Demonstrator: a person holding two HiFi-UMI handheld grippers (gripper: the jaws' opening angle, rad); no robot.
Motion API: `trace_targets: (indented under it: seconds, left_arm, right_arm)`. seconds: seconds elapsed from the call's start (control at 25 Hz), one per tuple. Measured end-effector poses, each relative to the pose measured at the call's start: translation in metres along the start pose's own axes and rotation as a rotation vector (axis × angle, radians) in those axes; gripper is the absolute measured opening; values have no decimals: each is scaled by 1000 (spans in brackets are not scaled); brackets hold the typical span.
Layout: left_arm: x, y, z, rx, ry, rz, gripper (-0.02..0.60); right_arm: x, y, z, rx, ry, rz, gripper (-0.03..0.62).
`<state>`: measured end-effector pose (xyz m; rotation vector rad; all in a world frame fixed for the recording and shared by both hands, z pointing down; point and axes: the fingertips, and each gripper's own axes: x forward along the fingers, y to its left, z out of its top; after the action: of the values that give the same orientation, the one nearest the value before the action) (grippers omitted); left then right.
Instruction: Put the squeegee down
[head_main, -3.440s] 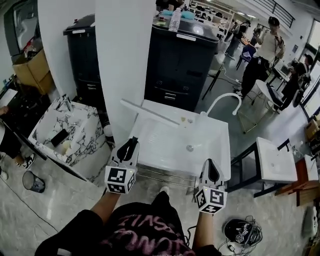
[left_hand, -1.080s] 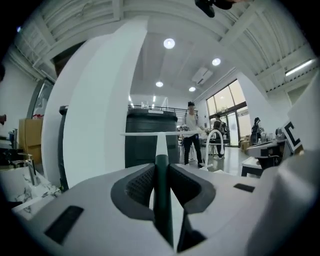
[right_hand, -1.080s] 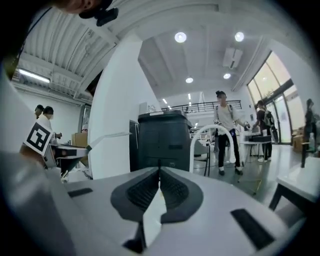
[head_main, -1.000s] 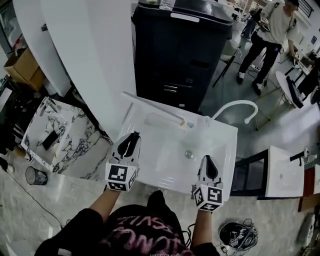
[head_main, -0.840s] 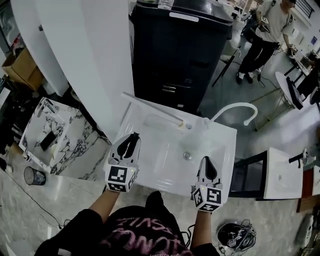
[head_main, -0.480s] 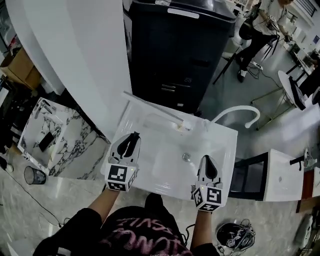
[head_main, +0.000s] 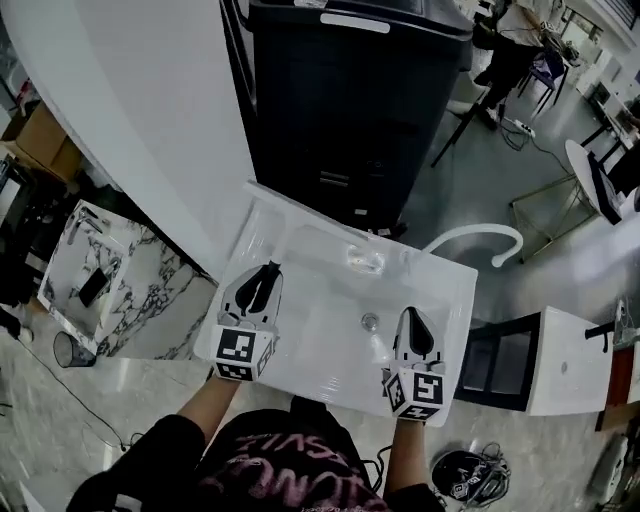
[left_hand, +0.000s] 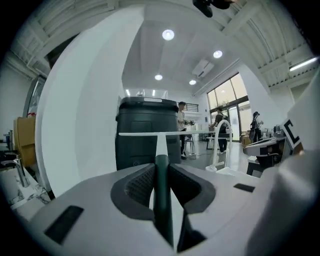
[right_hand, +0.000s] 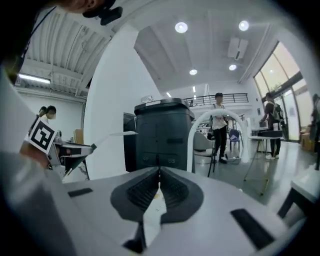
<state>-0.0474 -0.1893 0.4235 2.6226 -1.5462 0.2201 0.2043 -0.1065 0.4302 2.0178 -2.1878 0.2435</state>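
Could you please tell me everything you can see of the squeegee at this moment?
The squeegee is T-shaped: a dark green handle, a white neck and a long, thin white crossbar as its blade. It looks like plastic. The left gripper has its jaws shut on the handle, so it points straight out from them with the blade level at the far end. Nothing else is seen touching it; it is not yet put down.

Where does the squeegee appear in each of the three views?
Left gripper view: centre; squeegee handle clamped in the left gripper, white blade crosswise beyond.
Right gripper view: left of centre, a thin white blade.
Head view: ahead of the left gripper; blade hardly distinguishable from the white sink.
Shared landmark: the black cabinet.
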Motion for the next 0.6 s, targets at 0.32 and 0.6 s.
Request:
trace_targets:
  seconds: [0.32, 0.6]
  left_arm:
    - [23, -7, 11, 11, 13, 37, 95]
    - [34, -13, 20, 13, 9, 64, 95]
  right_arm:
    - [26, -17, 7, 16, 0, 50, 21]
    - [40, -26, 13, 8, 9, 88, 21]
